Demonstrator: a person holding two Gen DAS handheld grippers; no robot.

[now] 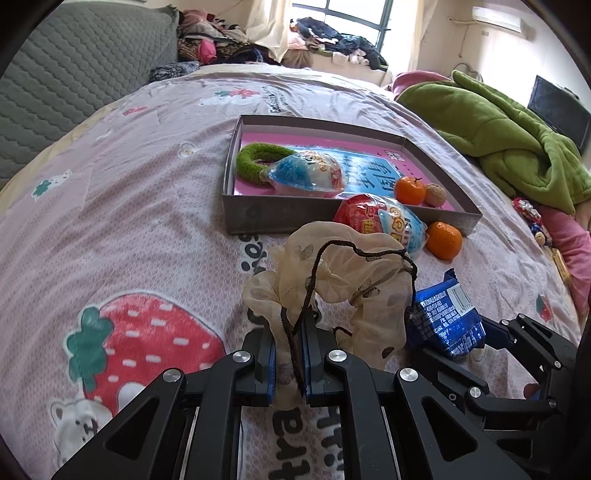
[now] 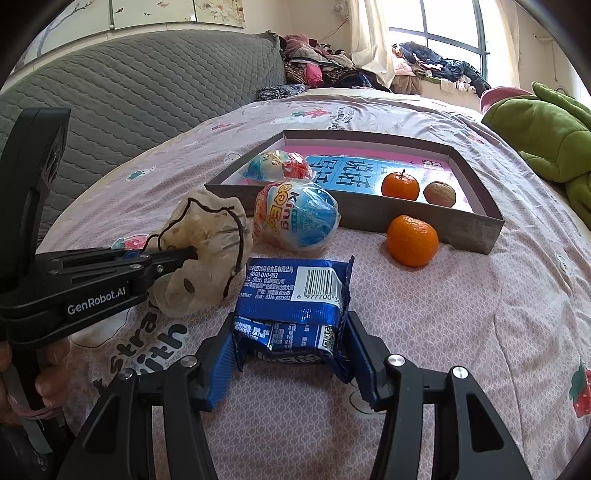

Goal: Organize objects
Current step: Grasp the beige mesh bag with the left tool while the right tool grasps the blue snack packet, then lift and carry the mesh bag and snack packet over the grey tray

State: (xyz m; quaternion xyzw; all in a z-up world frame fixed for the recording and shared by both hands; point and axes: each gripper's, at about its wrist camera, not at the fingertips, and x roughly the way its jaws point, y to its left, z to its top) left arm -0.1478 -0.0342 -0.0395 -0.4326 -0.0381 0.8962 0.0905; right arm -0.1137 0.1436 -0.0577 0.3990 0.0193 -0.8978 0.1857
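My left gripper (image 1: 290, 354) is shut on a cream sheer scrunchie (image 1: 332, 273) with a dark cord, held just above the strawberry-print bedsheet. From the right wrist view the same scrunchie (image 2: 207, 236) hangs off that gripper's tips. My right gripper (image 2: 291, 319) is shut on a blue snack packet (image 2: 295, 295), its blue pads pressing on both sides. Beyond stands a shallow grey box (image 1: 280, 218) holding a green scrunchie (image 1: 255, 157), a wrapped toy egg (image 1: 306, 173), a tangerine (image 1: 409, 190) and a walnut (image 1: 435, 195). A second toy egg (image 2: 295, 218) and a second tangerine (image 2: 413, 240) lie in front of the box.
A green blanket (image 1: 498, 140) is heaped at the right of the bed. A grey quilted headboard (image 1: 74, 74) is at the left. Clothes are piled by the window (image 1: 332, 33). Small wrapped snacks (image 1: 528, 214) lie near the right bed edge. A person's hand (image 2: 48, 380) holds the left gripper.
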